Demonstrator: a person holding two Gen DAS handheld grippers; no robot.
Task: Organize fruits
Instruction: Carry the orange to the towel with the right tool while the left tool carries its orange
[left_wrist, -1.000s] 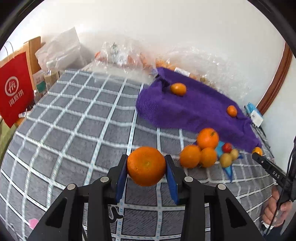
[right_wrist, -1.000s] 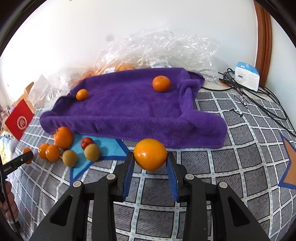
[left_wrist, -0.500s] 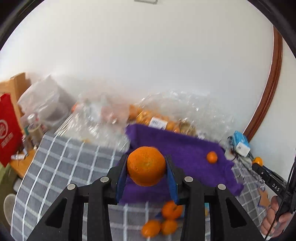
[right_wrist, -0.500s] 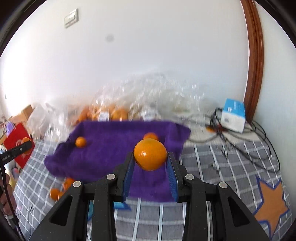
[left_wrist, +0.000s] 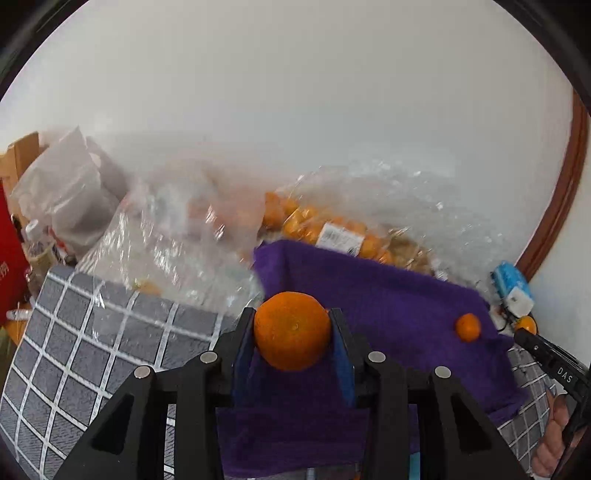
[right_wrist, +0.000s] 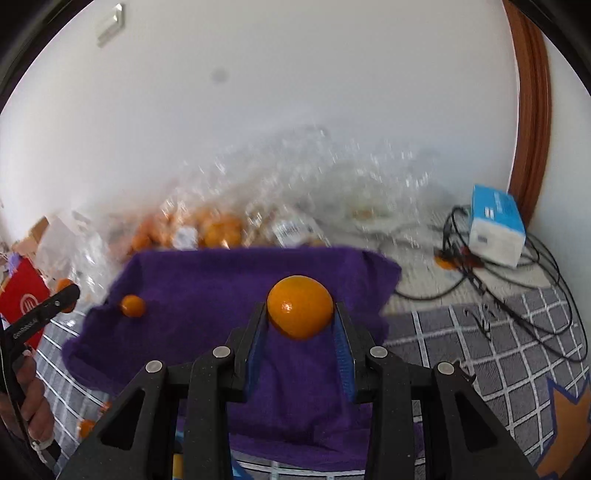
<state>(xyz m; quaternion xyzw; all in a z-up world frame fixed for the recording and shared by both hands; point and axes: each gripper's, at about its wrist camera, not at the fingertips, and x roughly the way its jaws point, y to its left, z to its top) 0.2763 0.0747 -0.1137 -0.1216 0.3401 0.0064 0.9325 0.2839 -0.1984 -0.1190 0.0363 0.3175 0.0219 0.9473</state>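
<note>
The left gripper (left_wrist: 293, 332) clamps an orange (left_wrist: 291, 330) above the purple towel (left_wrist: 388, 306); the right gripper (right_wrist: 300, 314) clamps a second orange (right_wrist: 300, 312) over it too. Only the right view shows tangled black cables (right_wrist: 517, 280).

Towel (left_wrist: 388, 306) lay spread on checked cover (left_wrist: 92, 332). Small orange (left_wrist: 467, 327) sat on towel, toward its right edge in left view. Fruit bags (left_wrist: 332, 229) lay behind towel, against wall (right_wrist: 295, 110). Box (right_wrist: 496, 225) and cables (right_wrist: 517, 280) lay right of towel.

Purple towel (right_wrist: 207, 291), orange fruit (right_wrist: 300, 312), grey-checked cloth (left_wrist: 92, 332).
</note>
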